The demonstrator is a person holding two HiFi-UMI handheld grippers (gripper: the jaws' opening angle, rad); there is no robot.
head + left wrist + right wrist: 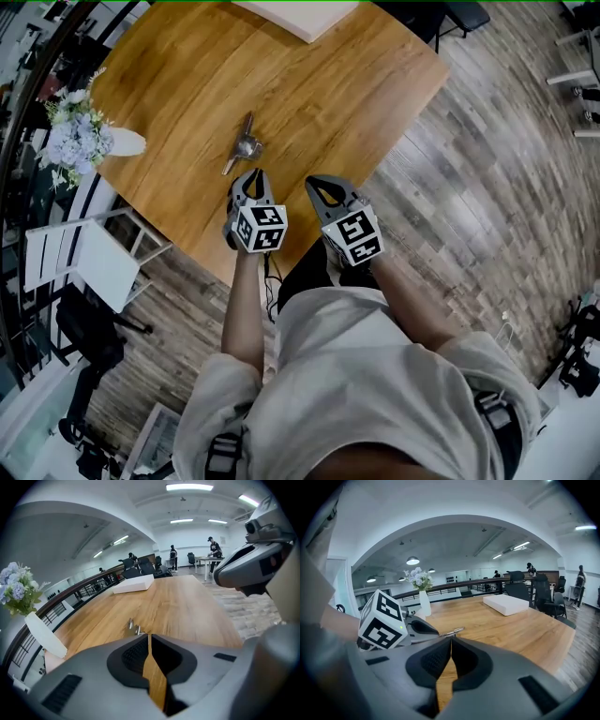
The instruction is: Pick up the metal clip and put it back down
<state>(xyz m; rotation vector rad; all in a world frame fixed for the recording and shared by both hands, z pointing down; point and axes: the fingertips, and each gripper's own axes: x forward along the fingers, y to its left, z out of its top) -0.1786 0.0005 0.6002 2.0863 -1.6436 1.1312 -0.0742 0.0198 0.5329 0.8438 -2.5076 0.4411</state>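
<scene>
First open your closed, empty left gripper [253, 175] wide, then straddle the metal clip [245, 144]; the right gripper [317, 184] idles closed too.

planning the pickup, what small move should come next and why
Probably open the left gripper. Its jaws are together with nothing between them, and the metal clip lies on the table just ahead of its tips, apart from them. The right gripper, also shut and empty, sits further off to the side.
</scene>
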